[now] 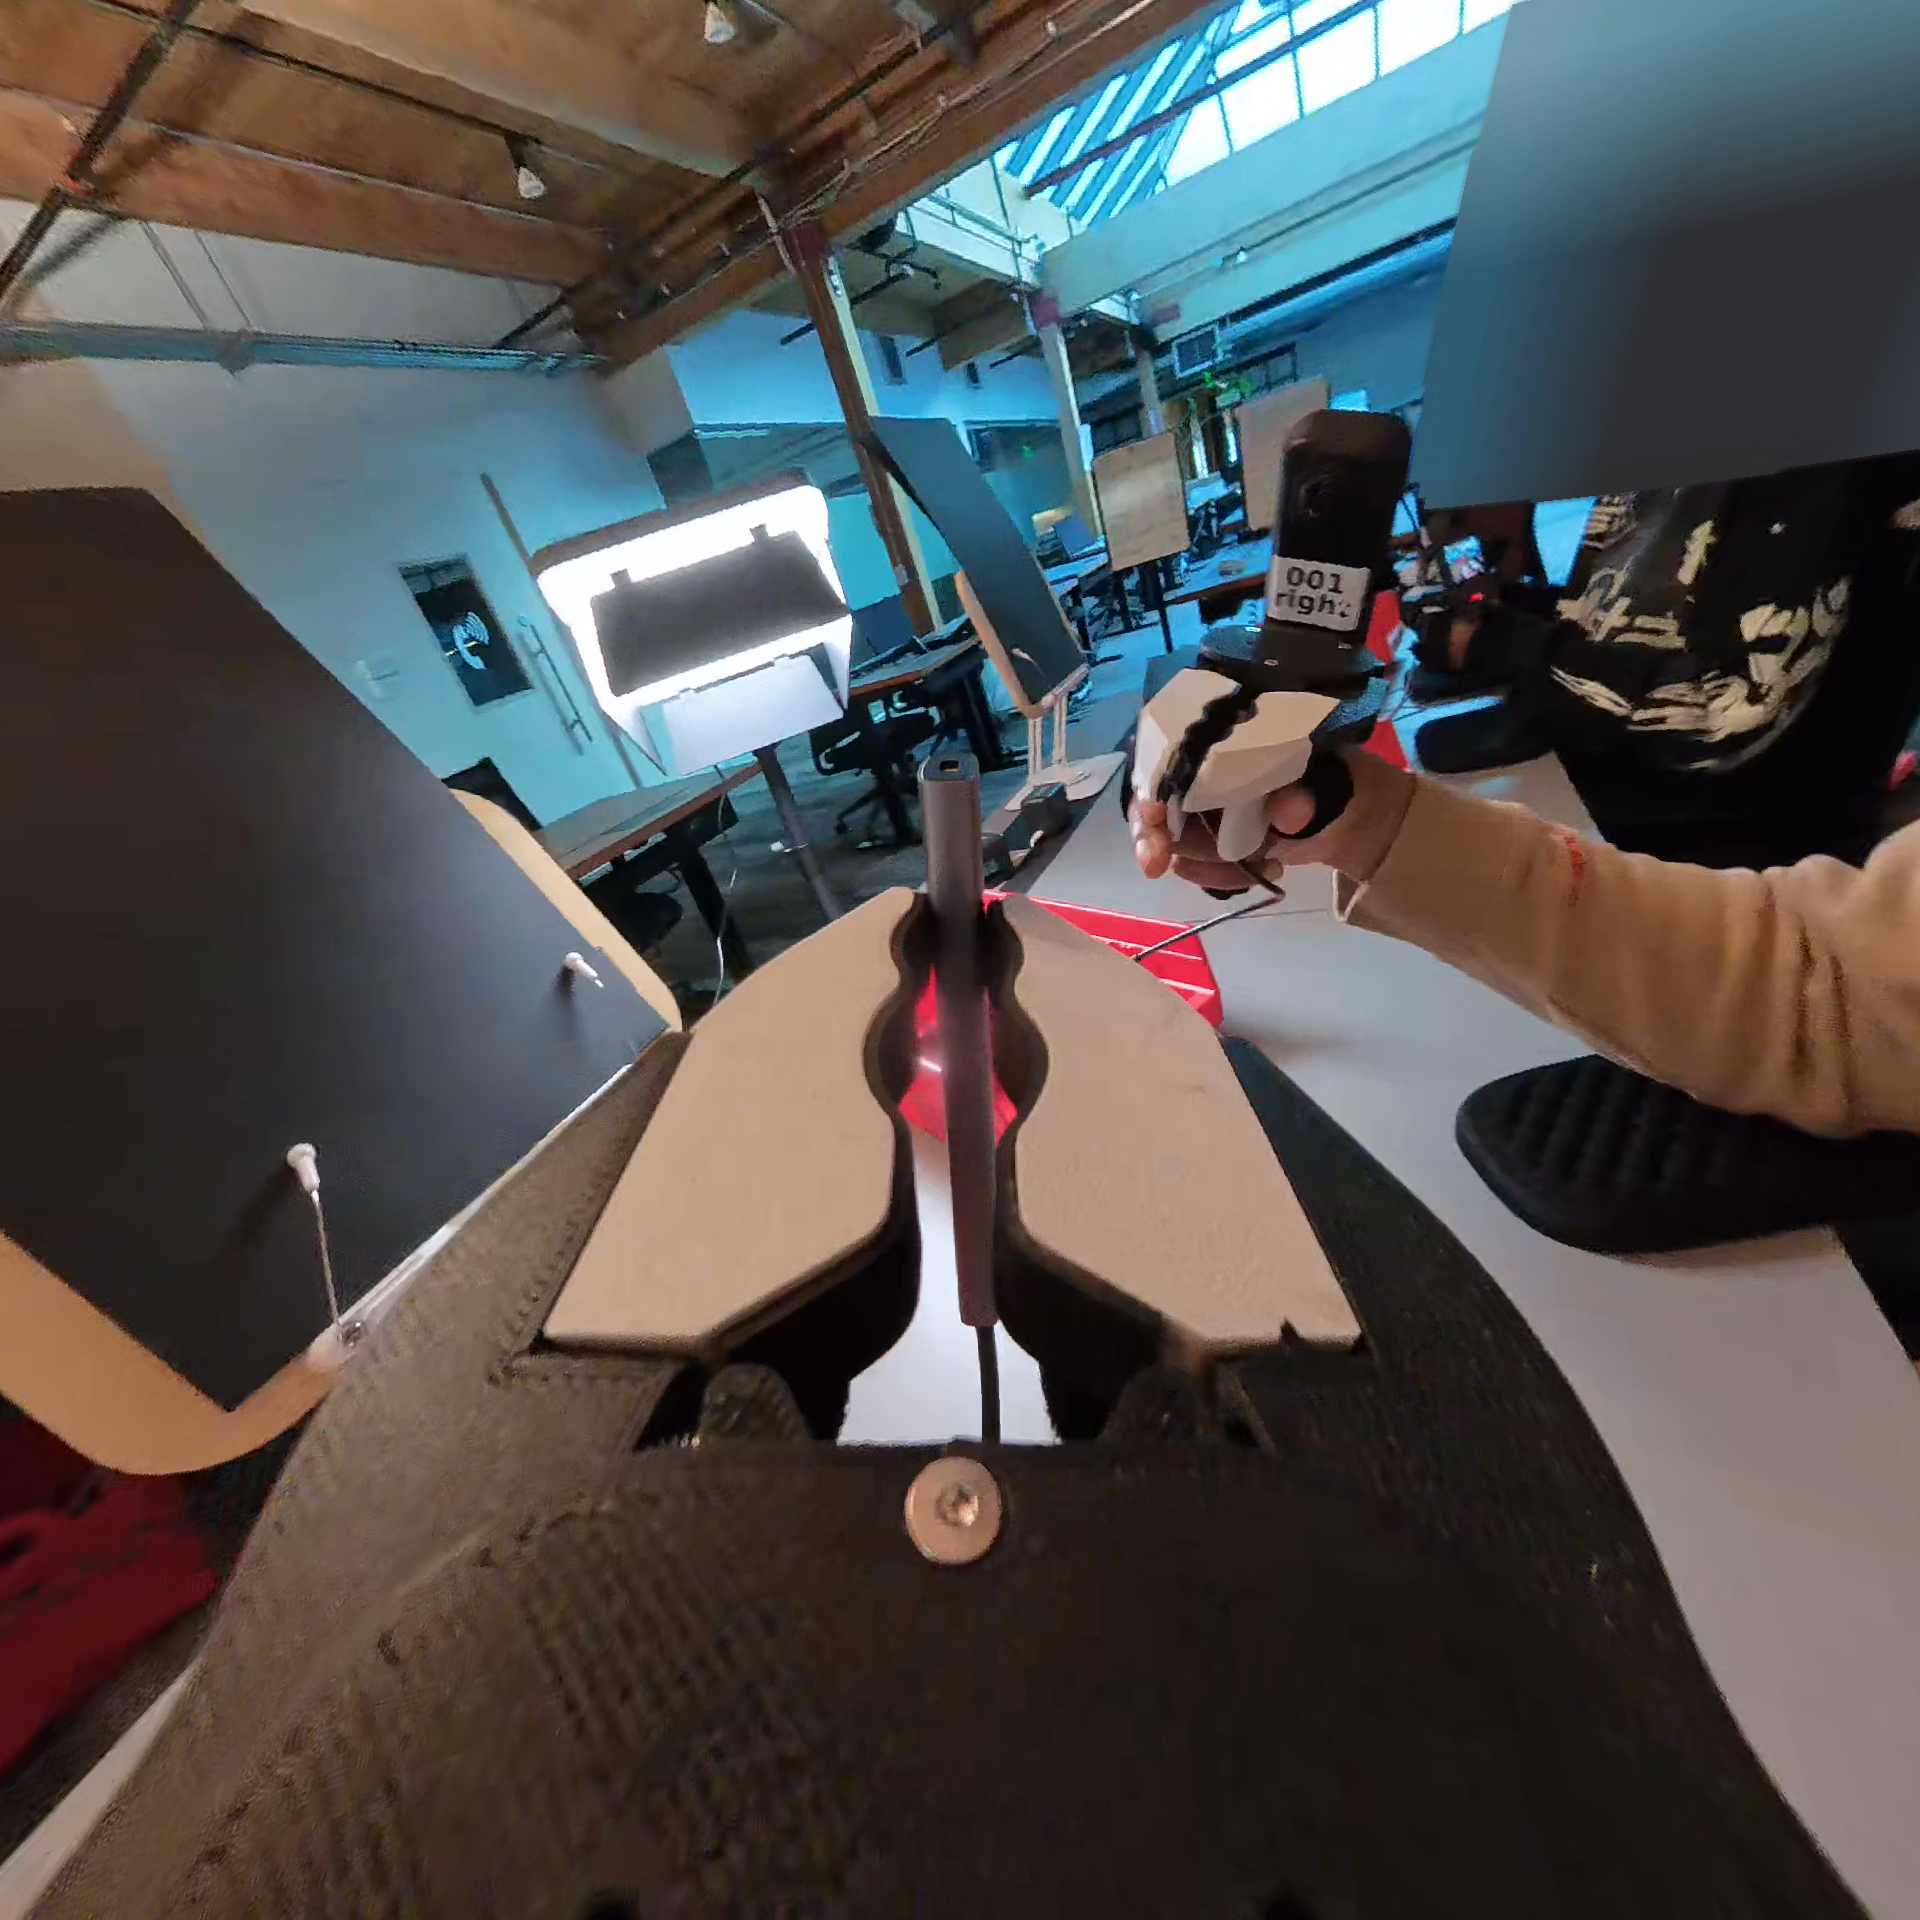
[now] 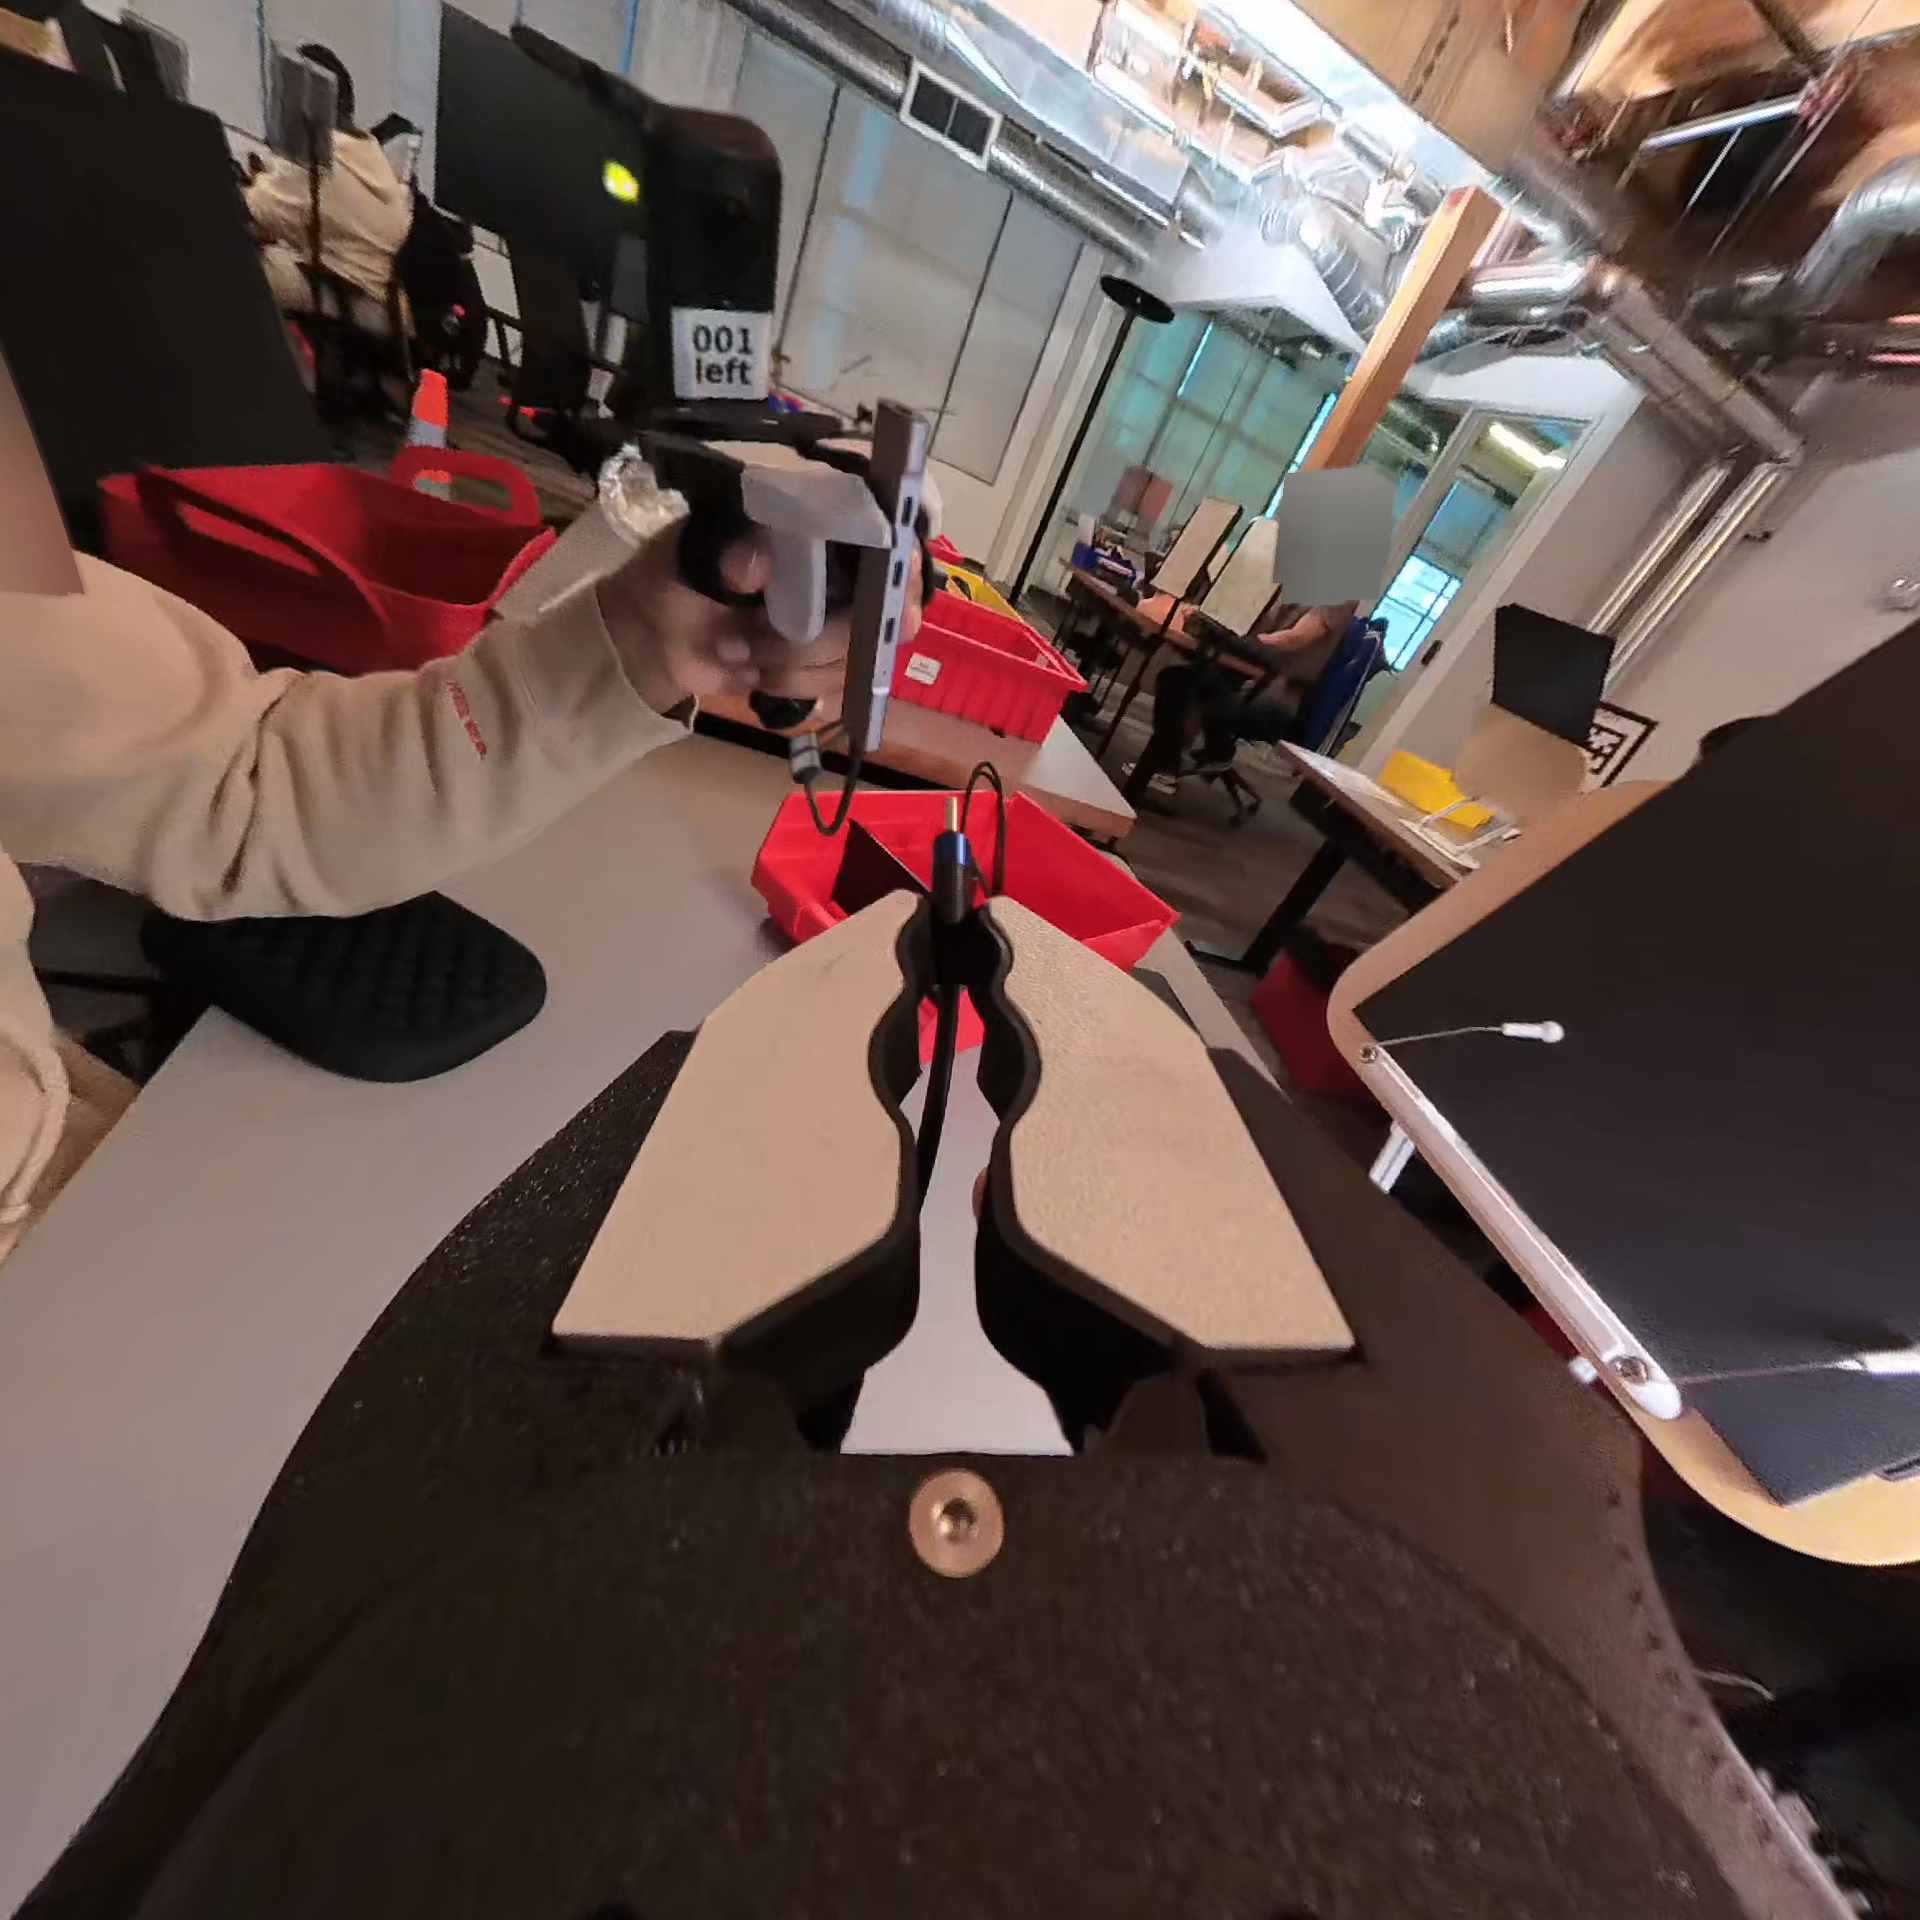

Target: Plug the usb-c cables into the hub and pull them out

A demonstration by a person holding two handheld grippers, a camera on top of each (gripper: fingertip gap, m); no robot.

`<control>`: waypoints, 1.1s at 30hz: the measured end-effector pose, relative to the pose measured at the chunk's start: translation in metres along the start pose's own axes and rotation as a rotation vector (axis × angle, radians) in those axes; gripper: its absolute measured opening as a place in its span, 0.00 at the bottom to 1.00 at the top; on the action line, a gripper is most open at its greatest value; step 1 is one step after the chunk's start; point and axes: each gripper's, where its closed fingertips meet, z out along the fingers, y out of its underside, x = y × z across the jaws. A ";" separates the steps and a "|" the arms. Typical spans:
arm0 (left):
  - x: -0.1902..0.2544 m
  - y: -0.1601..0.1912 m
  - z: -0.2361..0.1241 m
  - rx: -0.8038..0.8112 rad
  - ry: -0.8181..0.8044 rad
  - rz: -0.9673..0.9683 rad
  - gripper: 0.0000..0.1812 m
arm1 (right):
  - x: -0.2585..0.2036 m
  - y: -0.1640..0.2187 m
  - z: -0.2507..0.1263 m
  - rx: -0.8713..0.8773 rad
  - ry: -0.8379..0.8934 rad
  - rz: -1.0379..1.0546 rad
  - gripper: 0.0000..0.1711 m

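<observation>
The left gripper (image 1: pixel 954 935) has its matte grey, wavy-edged fingers closed on the hub (image 1: pixel 956 1039), a slim bar of brushed grey metal that runs lengthwise between them, its far end with a small port poking beyond the tips and a thin dark lead trailing from its near end. From the right wrist view the same hub (image 2: pixel 883 582) hangs upright above the red plastic bin (image 2: pixel 1081 883), a row of small ports down its narrow edge and a short pigtail looping under it. The right gripper (image 2: pixel 954 935) is clamped on a usb-c cable (image 2: pixel 951 862): a glossy black cord with a blue-collared metal plug pointing up, just in front of the bin and below the hub, not touching it. The bin sits on a smooth pale table (image 2: pixel 260 1143).
</observation>
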 end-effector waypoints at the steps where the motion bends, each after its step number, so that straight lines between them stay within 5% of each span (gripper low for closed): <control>1: -0.004 0.003 0.000 0.004 -0.010 -0.013 0.05 | 0.001 0.003 -0.002 -0.012 0.011 0.004 0.04; 18: -0.017 0.017 0.001 -0.031 -0.065 0.000 0.05 | 0.095 0.038 -0.047 -0.056 0.367 0.153 0.04; 29: -0.026 0.015 -0.009 -0.016 -0.089 -0.003 0.05 | 0.168 0.052 -0.102 -0.339 0.478 0.208 0.04; 33: -0.027 0.016 -0.008 -0.009 -0.084 -0.021 0.06 | 0.178 0.107 -0.131 -0.522 0.533 0.265 0.04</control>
